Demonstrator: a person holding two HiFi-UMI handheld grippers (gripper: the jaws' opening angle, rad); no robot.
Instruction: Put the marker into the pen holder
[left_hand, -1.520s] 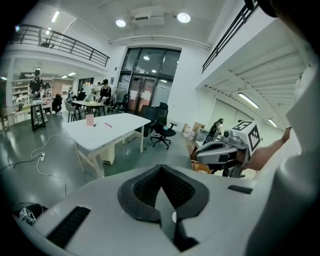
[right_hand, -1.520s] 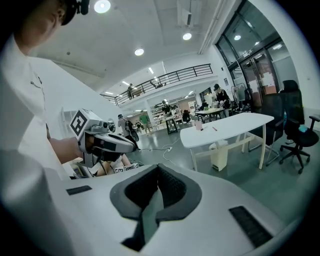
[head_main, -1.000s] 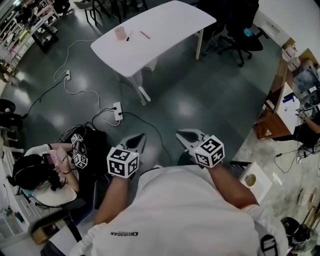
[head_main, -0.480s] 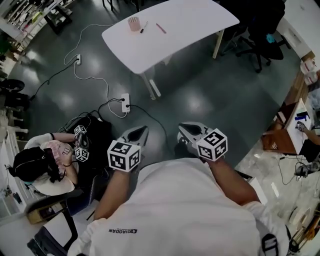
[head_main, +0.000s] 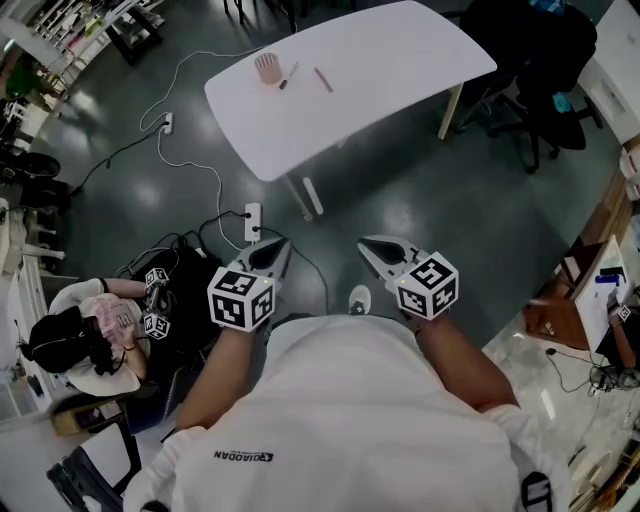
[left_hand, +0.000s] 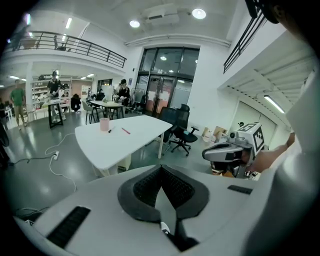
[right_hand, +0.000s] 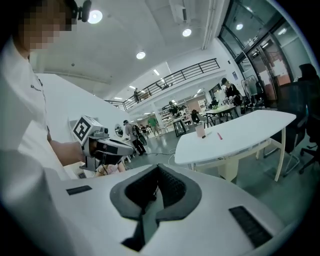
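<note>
A white table (head_main: 380, 70) stands well ahead of me across the grey floor. Near its left end are a pink pen holder (head_main: 265, 68), a black marker (head_main: 287, 76) lying just right of it, and a thin pink pen (head_main: 322, 80) beyond that. The left gripper view shows the same pen holder (left_hand: 104, 124) and marker (left_hand: 110, 130), small and distant. My left gripper (head_main: 275, 250) and right gripper (head_main: 375, 246) are held side by side in front of my chest, far short of the table. Both are shut and hold nothing.
A power strip (head_main: 252, 222) with trailing cables lies on the floor between me and the table. A person (head_main: 90, 340) sits low at my left. Black office chairs (head_main: 525, 95) stand at the table's right end, and desks line the right wall.
The table has come closer and sits lower in the head view. Both grippers have travelled forward with me, still shut and side by side. The power strip is now just ahead of the left gripper.
</note>
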